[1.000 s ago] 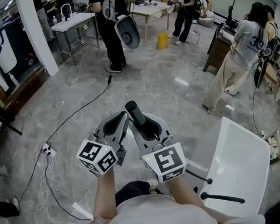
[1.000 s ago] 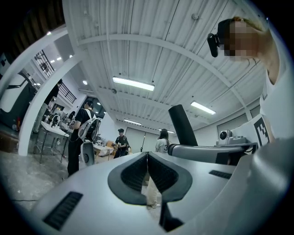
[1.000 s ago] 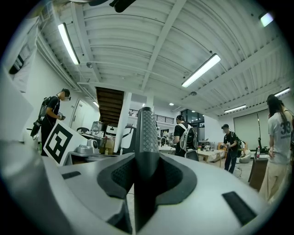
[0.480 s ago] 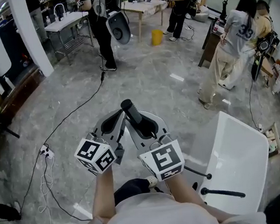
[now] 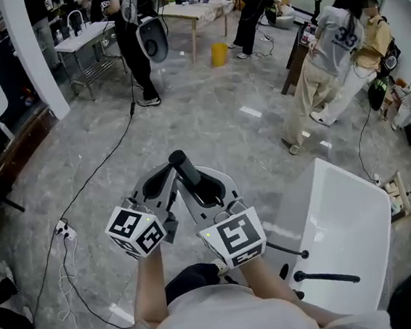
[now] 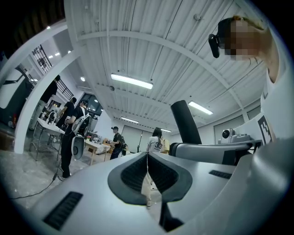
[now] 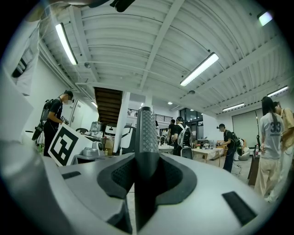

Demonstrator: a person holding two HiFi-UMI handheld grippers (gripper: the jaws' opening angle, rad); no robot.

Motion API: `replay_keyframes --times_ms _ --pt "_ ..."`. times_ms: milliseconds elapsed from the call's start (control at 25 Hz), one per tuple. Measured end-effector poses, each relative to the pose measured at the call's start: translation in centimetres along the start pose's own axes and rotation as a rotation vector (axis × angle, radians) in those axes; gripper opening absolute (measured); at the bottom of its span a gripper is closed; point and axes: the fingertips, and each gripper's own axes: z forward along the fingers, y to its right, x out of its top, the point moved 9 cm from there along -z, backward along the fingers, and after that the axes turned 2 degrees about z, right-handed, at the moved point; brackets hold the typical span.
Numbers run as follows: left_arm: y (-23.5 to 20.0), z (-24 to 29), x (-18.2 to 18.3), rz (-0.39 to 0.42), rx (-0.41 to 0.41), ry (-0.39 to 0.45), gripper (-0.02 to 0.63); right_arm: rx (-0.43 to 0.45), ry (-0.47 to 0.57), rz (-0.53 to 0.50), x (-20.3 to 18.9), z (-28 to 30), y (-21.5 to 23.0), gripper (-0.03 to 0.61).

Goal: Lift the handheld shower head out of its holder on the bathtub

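In the head view the dark, rod-shaped handheld shower head (image 5: 188,173) is held up in front of me, and my right gripper (image 5: 202,188) is shut on it. From the right gripper view the shower head (image 7: 147,137) stands upright, clamped between the pads of the right gripper (image 7: 147,176), its dotted grey face turned toward the camera. My left gripper (image 5: 162,186) sits just left of it, shut and holding nothing; in the left gripper view the left gripper (image 6: 148,176) has its pads together. The white bathtub (image 5: 347,229) lies at the lower right, with a black fitting (image 5: 327,279) on its near rim.
Several people stand around the room, two near a desk at the right (image 5: 330,66) and one with a backpack at the far left (image 5: 134,36). A cable (image 5: 103,163) runs over the grey floor to a power strip (image 5: 60,228). A yellow bin (image 5: 219,53) stands by a table.
Both grippers keep the same pose with the shower head still clamped. The head view has swung a little, so the room has slid left and the bathtub sits higher.
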Motion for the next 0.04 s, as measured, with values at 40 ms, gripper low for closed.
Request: replay_keyframes --times_ms 40 --pt "-0.04 -0.25 -0.07 0.000 0.000 -0.003 0.012 0.001 0.001 0.004 -0.09 0.04 -0.22 0.120"
